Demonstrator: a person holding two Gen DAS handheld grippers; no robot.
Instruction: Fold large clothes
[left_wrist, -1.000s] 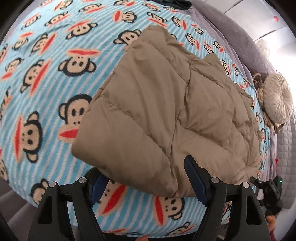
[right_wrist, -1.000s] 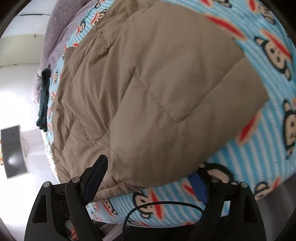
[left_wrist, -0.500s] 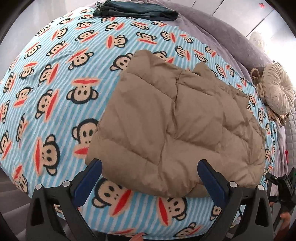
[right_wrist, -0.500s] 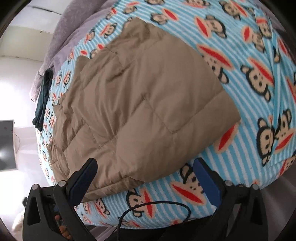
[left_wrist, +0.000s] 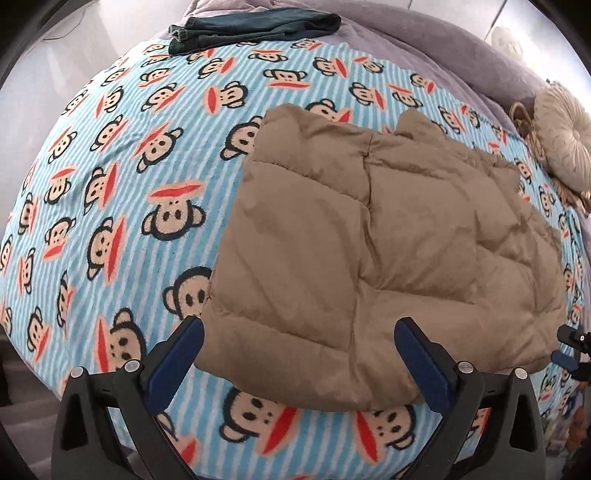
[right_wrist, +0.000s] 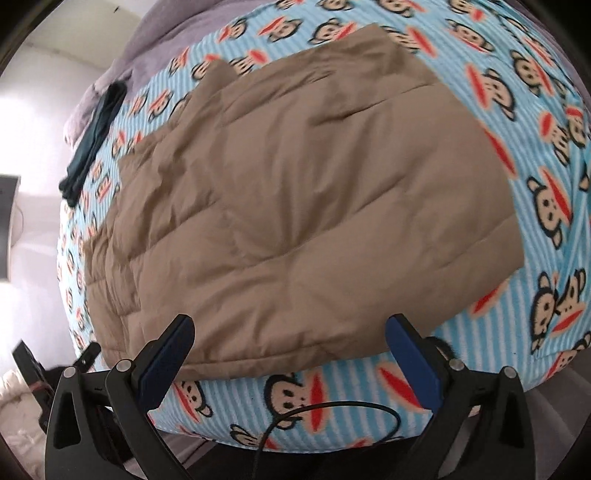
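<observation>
Left wrist: left gripper fingers apart, empty, above the near edge of the tan quilted puffer coat, lying folded on the monkey-print blue striped bed blanket.

Right wrist: right gripper likewise spread, empty. Between folds, probably; next, regrip an edge.

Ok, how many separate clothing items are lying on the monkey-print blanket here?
2. The tan puffer jacket lies folded in the middle; a dark folded garment sits at the blanket's far edge. Nothing else shows, though something under the jacket would be hidden.
</observation>
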